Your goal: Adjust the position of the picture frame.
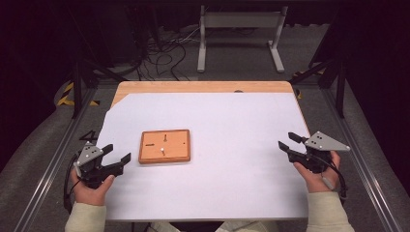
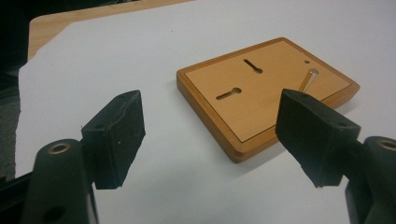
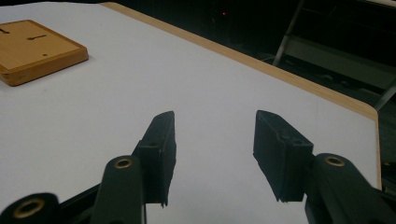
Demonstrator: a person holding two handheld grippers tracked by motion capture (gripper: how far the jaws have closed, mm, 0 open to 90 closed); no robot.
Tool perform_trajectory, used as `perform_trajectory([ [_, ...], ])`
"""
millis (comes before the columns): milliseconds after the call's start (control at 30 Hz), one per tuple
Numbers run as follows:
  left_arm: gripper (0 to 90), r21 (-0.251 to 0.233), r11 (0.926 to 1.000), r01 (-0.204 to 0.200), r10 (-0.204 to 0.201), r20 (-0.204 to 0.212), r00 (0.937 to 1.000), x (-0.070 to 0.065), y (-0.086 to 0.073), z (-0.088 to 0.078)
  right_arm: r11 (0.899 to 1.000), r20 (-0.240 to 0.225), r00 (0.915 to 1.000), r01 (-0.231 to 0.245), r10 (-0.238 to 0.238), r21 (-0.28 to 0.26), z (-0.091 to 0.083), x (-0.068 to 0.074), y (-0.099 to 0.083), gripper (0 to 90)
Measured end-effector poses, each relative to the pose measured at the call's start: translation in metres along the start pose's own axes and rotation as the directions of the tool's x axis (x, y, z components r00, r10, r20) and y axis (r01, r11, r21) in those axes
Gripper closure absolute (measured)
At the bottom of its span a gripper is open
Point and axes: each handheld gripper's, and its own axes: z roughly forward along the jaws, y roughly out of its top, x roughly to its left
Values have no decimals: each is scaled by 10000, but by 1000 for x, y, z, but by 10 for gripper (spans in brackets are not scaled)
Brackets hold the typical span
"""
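One wooden board [image 1: 164, 146] is lying left of centre, one metal pin [image 2: 308, 79] standing in it; left gripper [image 1: 116, 153] and right gripper [image 1: 286, 140] are both gaping wide, empty.

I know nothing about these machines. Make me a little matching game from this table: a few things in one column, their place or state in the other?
Things:
1. flat square wooden board
2. small upright metal peg
3. left tool
4. right tool

Descriptions:
A. held open at the table's right edge
B. lying on the white sheet, left of centre
C. standing in the board
D. held open at the table's left edge

Pairs: 1-B, 2-C, 3-D, 4-A
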Motion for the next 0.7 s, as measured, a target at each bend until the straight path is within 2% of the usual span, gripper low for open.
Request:
perform_trajectory([
  [267,254,218,9998,47,-46,-78,10000,-1,3,5,10000,-27,10000,-50,50,-52,1,-2,3,500],
  [433,285,353,9993,92,-83,-253,9996,0,11,10,9999,74,9999,-85,86,-137,-3,-4,4,500],
  [700,336,817,9959,385,-362,-297,9989,5,24,25,9997,176,9996,-240,240,4,-5,-6,0,500],
])
